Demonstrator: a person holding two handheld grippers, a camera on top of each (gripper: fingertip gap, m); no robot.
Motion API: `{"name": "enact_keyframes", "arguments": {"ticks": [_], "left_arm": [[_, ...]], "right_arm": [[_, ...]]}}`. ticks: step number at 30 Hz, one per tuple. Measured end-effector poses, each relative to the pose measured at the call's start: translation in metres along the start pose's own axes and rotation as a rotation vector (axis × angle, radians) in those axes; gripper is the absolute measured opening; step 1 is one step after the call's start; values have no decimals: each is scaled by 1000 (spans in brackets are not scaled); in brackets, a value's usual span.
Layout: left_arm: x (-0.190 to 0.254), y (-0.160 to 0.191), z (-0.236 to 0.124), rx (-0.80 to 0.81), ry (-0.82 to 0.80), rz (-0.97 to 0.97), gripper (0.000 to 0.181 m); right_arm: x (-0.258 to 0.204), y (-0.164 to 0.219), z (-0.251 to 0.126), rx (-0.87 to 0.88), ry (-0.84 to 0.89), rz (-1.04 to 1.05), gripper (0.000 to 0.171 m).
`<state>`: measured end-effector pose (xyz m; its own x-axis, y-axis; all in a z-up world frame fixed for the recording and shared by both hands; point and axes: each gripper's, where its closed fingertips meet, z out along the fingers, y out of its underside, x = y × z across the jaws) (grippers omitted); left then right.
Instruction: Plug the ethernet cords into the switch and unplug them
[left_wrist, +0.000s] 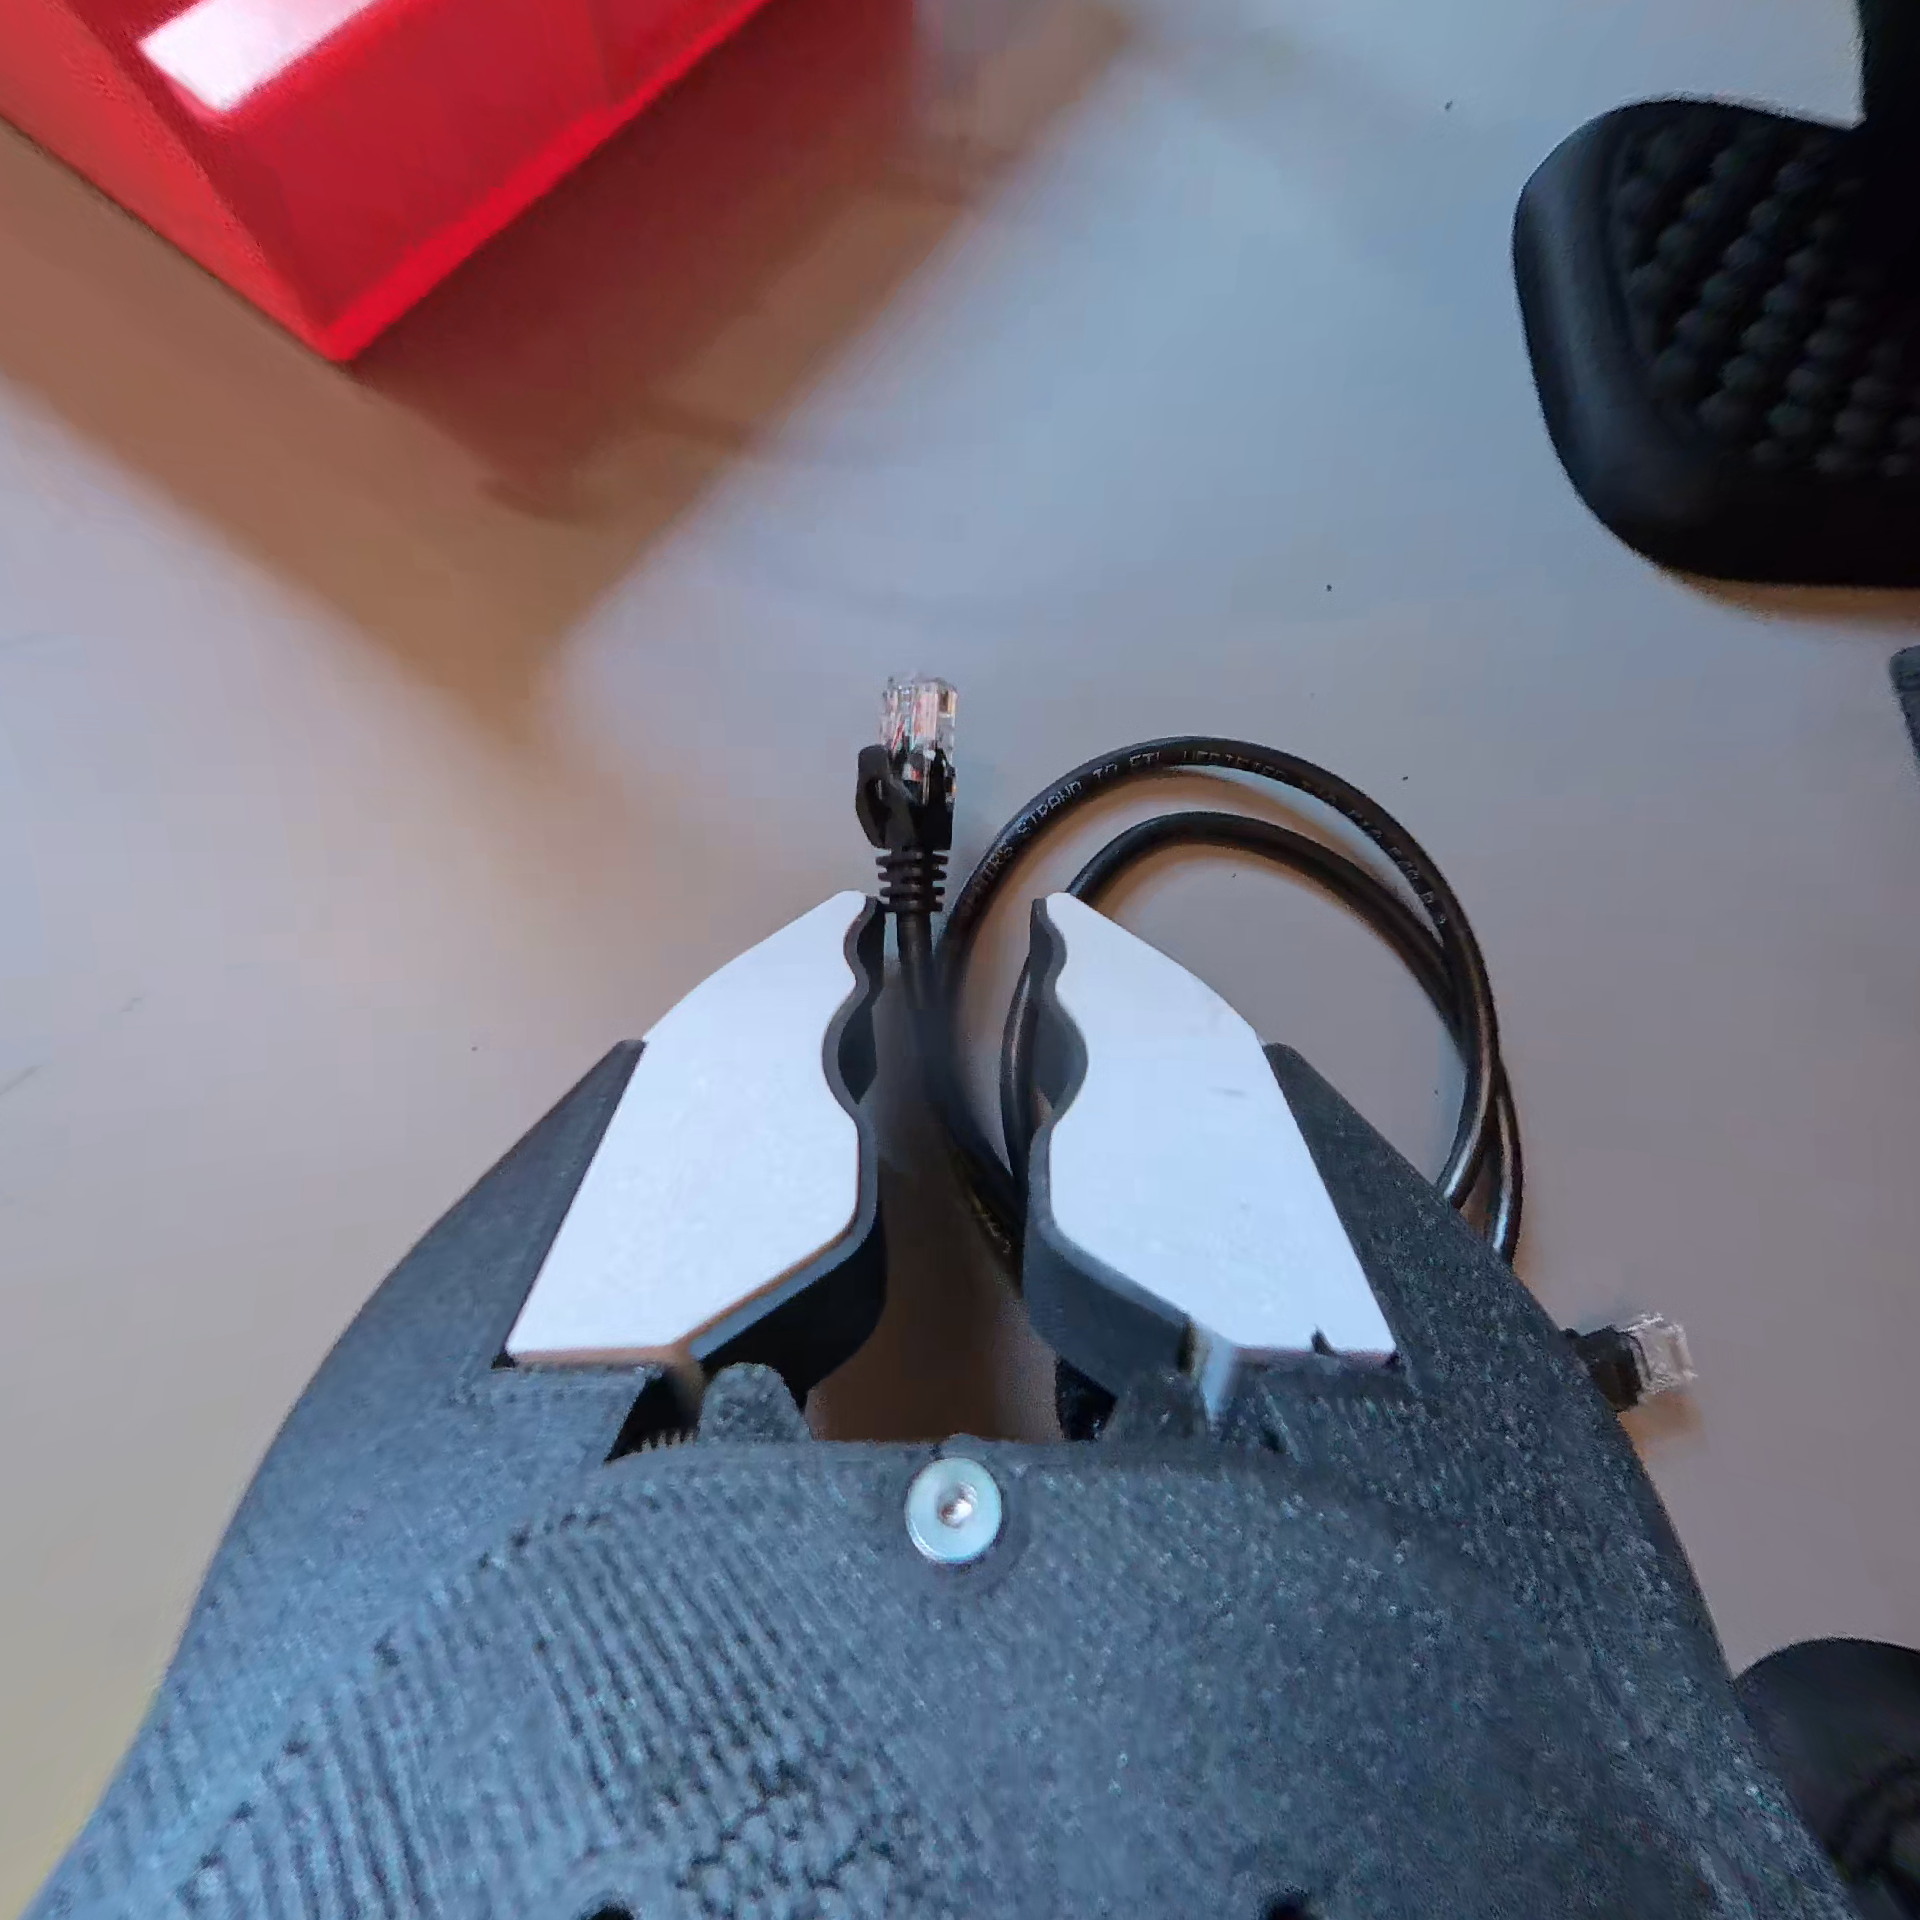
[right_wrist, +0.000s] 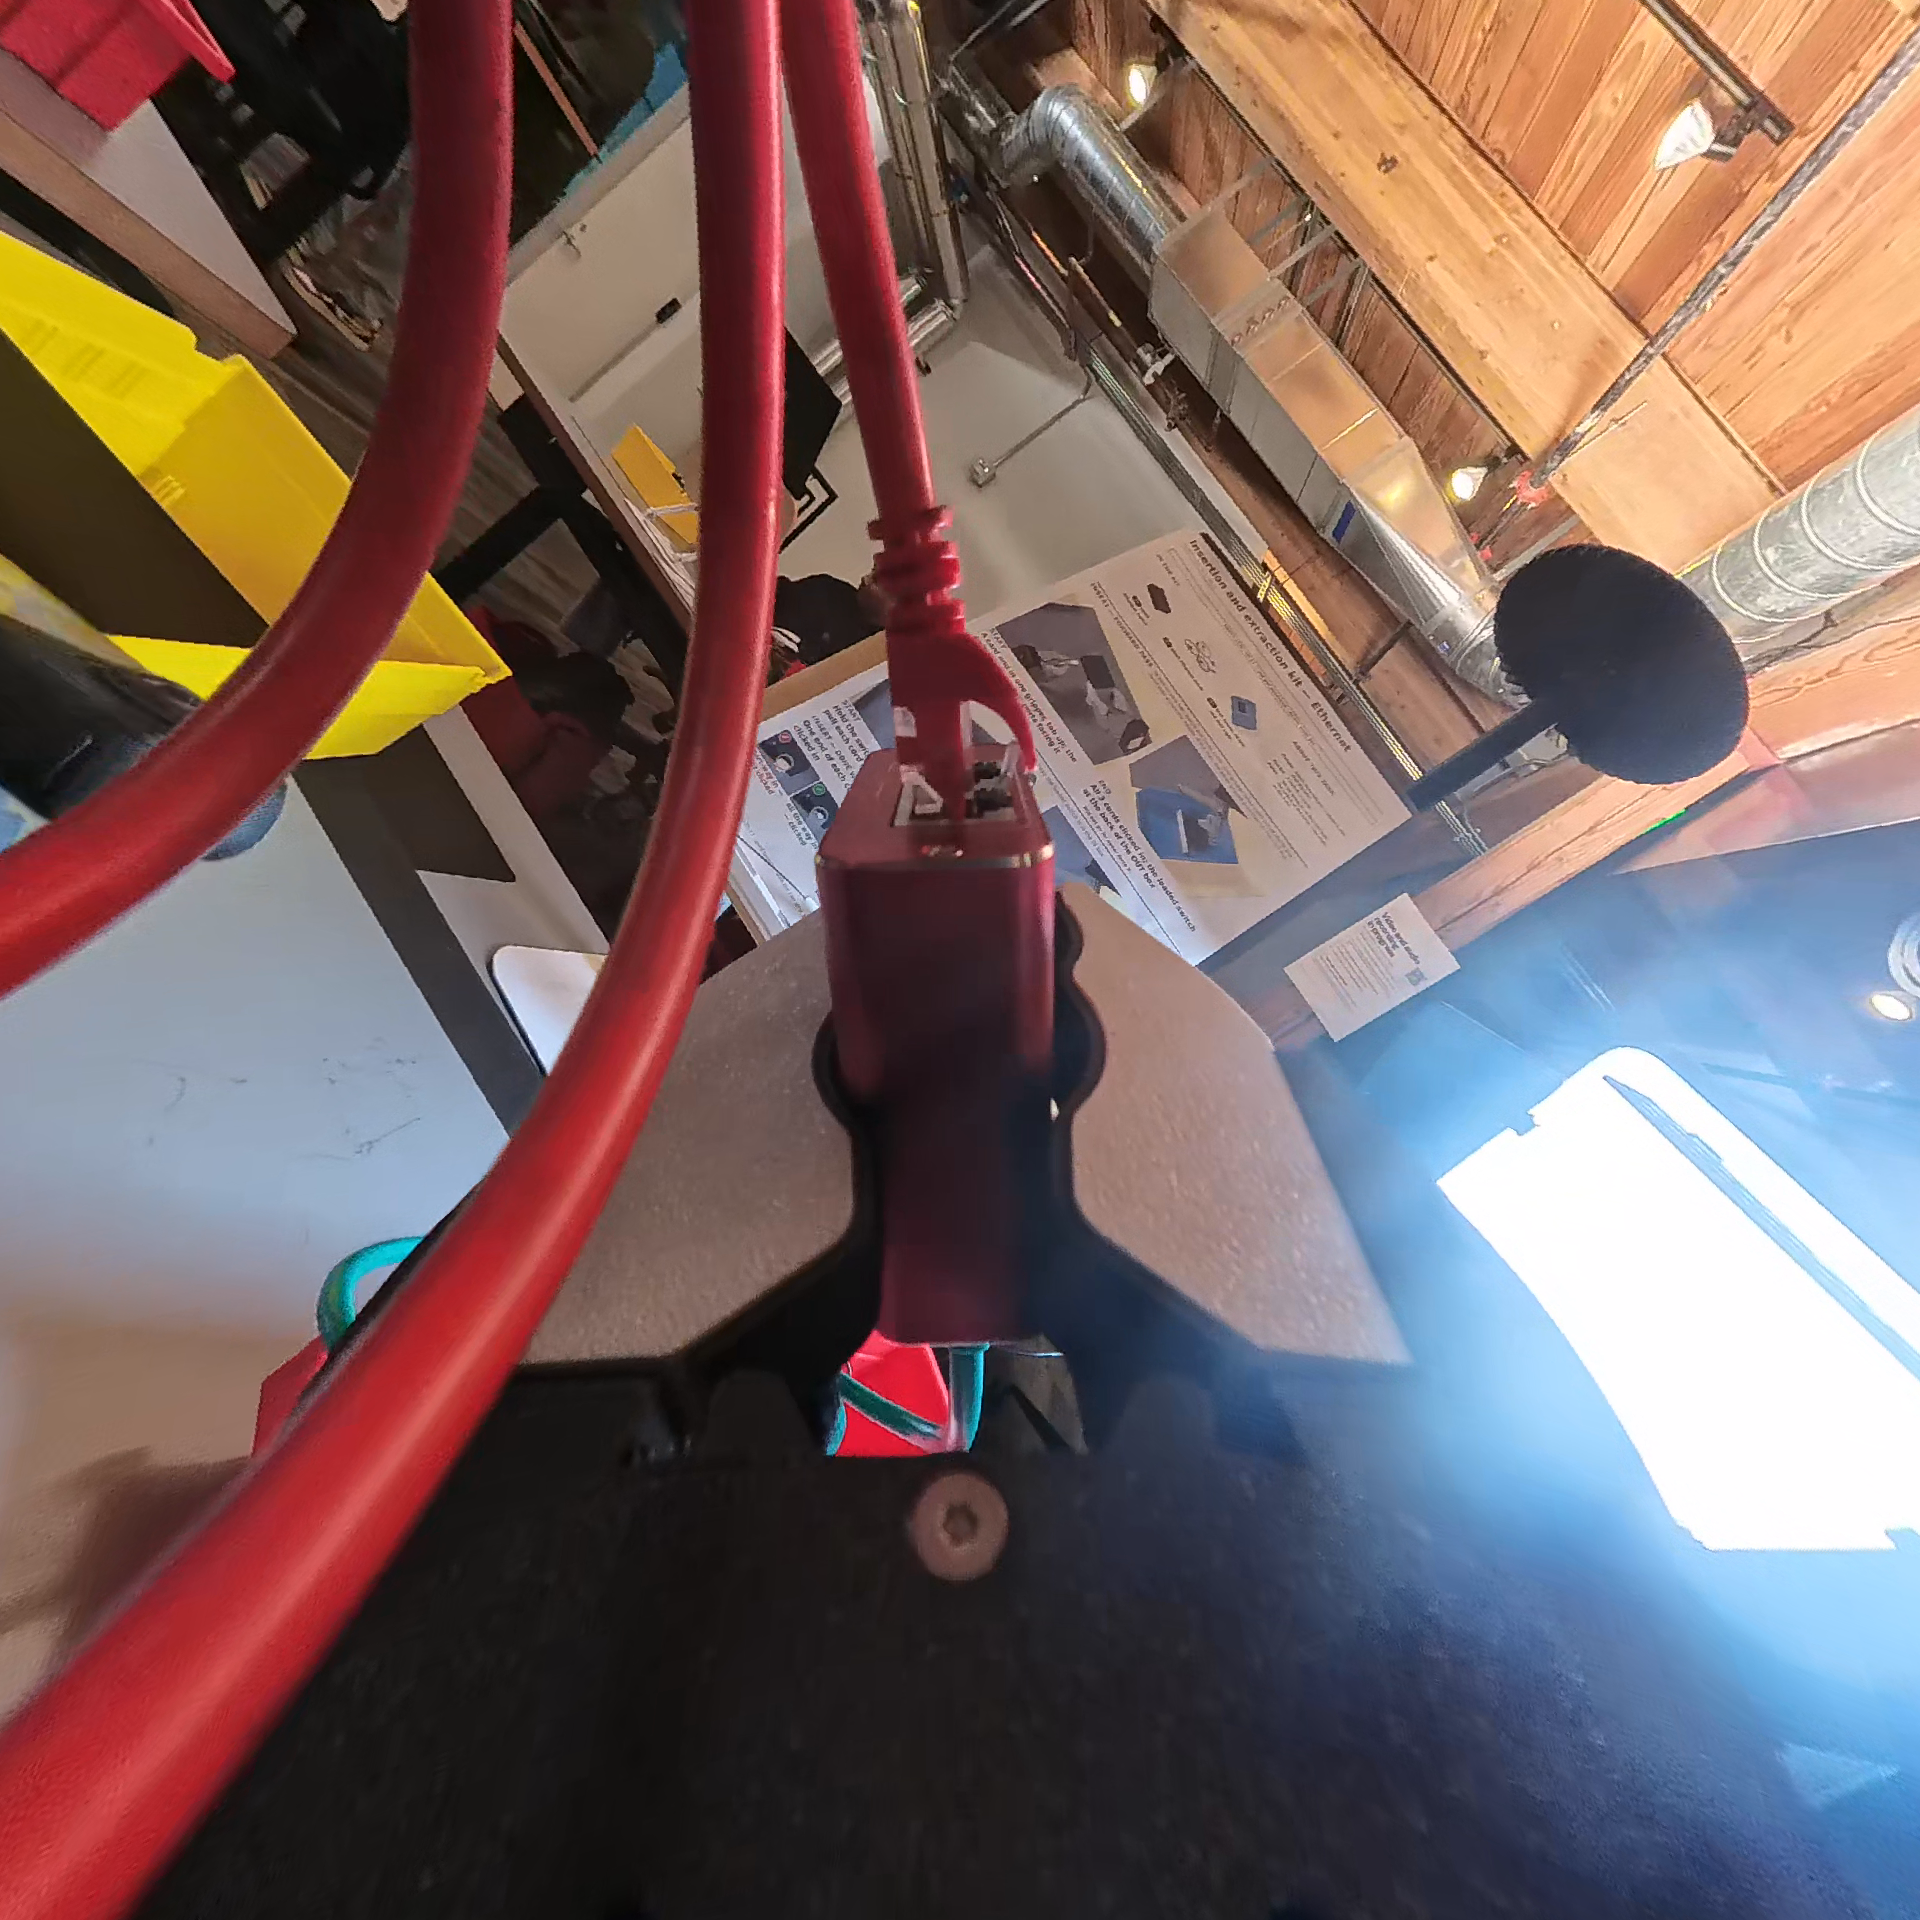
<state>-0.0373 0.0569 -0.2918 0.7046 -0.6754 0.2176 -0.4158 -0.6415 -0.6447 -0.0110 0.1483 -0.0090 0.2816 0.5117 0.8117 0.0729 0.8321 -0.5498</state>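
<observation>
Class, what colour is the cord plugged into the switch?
Red; the cord enters the red switch, clearest in the right wrist view.

Left wrist view: cord (left_wrist: 1226, 831) lies coiled on the table (left_wrist: 312, 935), running between the left gripper (left_wrist: 951, 914) fingers; one plug (left_wrist: 914, 727) ahead at 12 o'clock, the other plug (left_wrist: 1652, 1356) at 4 o'clock. Bin (left_wrist: 364, 156) at 10 o'clock, chair (left_wrist: 1714, 332) at 2 o'clock. Right wrist view: switch (right_wrist: 940, 1039) sits between the right gripper (right_wrist: 945, 935) fingers, a cable plug (right_wrist: 935, 665) in its forward face.
</observation>
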Motion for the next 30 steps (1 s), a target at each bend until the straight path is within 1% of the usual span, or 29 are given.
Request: {"name": "enact_keyframes", "arguments": {"ticks": [3,5,7,8,9,12,14,17,18,19,20,22,23,25,27,29,30], "left_arm": [[1,-4,-1,64,54,-57,24],[1,-6,-1,80,68,-74,22],[0,-5,0,77,60,-69,19],[0,-5,0,75,60,-66,17],[1,-5,0,73,61,-63,15],[2,-8,3,85,62,-56,11],[-1,-11,4,92,42,-58,11],[-4,-22,-3,143,21,-77,10],[-7,-26,-9,166,1,-82,10],[-10,-30,-16,187,-20,-83,10],[-13,-34,-25,211,-45,-79,10],[-17,-44,-48,273,-95,-79,10],[-17,-50,-63,313,-110,-77,10],[-15,-62,-95,396,-152,-55,10],[-8,-74,-129,468,-202,-17,10],[-1,-82,-159,511,-264,6,10],[1,-83,-171,516,-306,18,10]], "right_arm": [[-2,0,1,1,-4,1,40],[-4,0,2,-3,-9,-1,39],[-6,0,3,-8,-13,-8,39],[-7,0,3,-9,-15,-11,32],[-8,0,3,-9,-18,-12,29],[-10,0,4,-9,-24,-9,32],[-10,1,4,-10,-29,-7,32],[-9,1,3,-9,-29,-9,29],[-9,0,2,-7,-29,-8,31],[-8,0,2,-6,-29,-8,29],[-8,1,2,-7,-31,-7,32],[-9,1,1,-7,-36,-7,32],[-10,1,2,-8,-40,-8,29],[-12,1,3,-9,-49,-10,31],[-16,1,4,-9,-60,-13,29],[-22,1,6,-12,-76,-21,31],[-25,0,7,-12,-85,-29,39]]}}
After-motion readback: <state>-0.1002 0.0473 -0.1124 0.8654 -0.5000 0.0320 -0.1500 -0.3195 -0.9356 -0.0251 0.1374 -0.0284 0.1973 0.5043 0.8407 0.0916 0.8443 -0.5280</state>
